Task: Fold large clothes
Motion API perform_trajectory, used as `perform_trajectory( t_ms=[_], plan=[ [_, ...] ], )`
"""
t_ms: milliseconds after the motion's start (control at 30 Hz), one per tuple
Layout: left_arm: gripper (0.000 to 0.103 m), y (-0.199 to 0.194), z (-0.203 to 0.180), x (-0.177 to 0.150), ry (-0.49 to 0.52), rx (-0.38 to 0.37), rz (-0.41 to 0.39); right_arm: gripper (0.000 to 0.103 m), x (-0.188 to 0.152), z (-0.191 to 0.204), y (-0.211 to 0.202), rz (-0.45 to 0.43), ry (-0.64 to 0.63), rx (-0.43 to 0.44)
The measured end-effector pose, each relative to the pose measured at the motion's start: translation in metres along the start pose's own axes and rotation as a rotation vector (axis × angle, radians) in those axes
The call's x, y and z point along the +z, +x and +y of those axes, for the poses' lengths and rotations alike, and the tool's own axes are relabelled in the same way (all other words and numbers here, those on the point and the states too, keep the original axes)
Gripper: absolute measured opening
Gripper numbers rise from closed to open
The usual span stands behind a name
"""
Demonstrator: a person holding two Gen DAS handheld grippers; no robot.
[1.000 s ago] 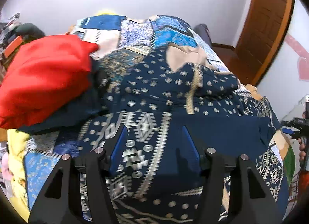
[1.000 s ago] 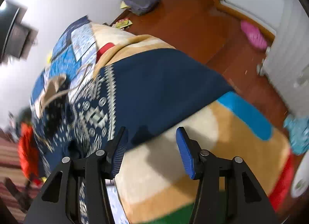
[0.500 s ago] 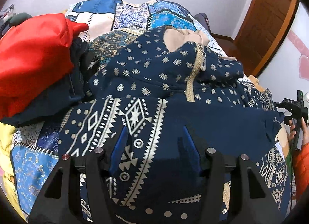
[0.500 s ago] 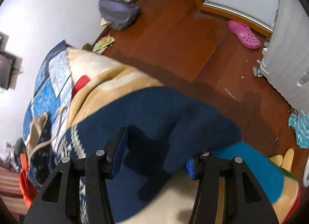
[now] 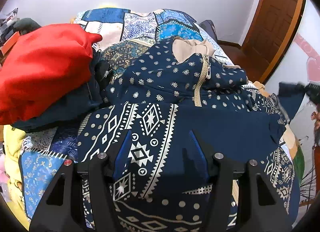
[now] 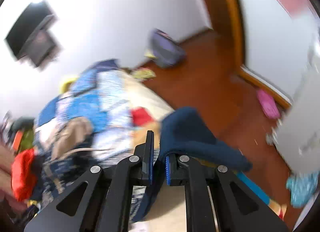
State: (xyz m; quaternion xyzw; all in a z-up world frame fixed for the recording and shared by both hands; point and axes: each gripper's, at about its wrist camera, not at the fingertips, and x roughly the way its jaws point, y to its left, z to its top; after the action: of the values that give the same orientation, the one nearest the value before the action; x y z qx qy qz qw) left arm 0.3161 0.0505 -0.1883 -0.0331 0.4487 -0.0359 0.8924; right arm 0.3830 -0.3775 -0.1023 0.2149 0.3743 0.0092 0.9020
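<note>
On the bed (image 5: 140,24), over a patchwork quilt of blue, cream and teal printed squares, lies a large navy hoodie (image 5: 180,84) of soft, matte knit, spread across the middle and right of the left wrist view. Its upper part carries small pale motifs in a scattered repeat; its lower part bears bands of white diamonds, zigzags and dots. A beige zip (image 5: 202,80) with a metal pull runs down the chest, and the beige hood lining (image 5: 190,49) shows at the top. Left of it, a smooth red garment (image 5: 44,66) sits heaped on a darker one, touching the hoodie's left edge. The left gripper (image 5: 160,152) hangs over the patterned hem with its jaws standing apart and no cloth pinched between the blue ribbed pads (image 5: 125,152). The right gripper (image 6: 158,162), seen in a motion-blurred view, has just been closing and now pinches a plain navy fold of the hoodie (image 6: 188,132), which rises in a thick, fleecy flap above the narrow gap and drapes to the right. Beyond it lie a polished wooden floor (image 6: 210,92), a pink clog (image 6: 268,106), a grey-purple bag (image 6: 166,50) by the white wall, and a dark wall-mounted screen (image 6: 32,34). No writing or label can be read in either view.
</note>
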Motion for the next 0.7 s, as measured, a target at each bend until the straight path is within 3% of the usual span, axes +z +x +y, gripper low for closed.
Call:
perform_trajectory(
  t_ms=[167, 367, 467, 700],
  plan=[
    [0.059, -0.013, 0.001, -0.002, 0.013, 0.003, -0.014, 0.008, -0.007, 0.069, -0.028, -0.016, -0.122, 0.177],
    [0.059, -0.033, 0.003, -0.007, 0.027, -0.002, -0.044, 0.008, -0.041, 0.141, -0.024, 0.06, -0.261, 0.278],
    [0.059, -0.039, 0.004, -0.012, 0.04, 0.003, -0.05, 0.008, -0.064, 0.167, -0.006, 0.139, -0.321, 0.302],
    [0.06, -0.041, 0.007, -0.028, 0.066, 0.017, -0.034, 0.008, -0.131, 0.198, 0.04, 0.35, -0.435, 0.247]
  ],
)
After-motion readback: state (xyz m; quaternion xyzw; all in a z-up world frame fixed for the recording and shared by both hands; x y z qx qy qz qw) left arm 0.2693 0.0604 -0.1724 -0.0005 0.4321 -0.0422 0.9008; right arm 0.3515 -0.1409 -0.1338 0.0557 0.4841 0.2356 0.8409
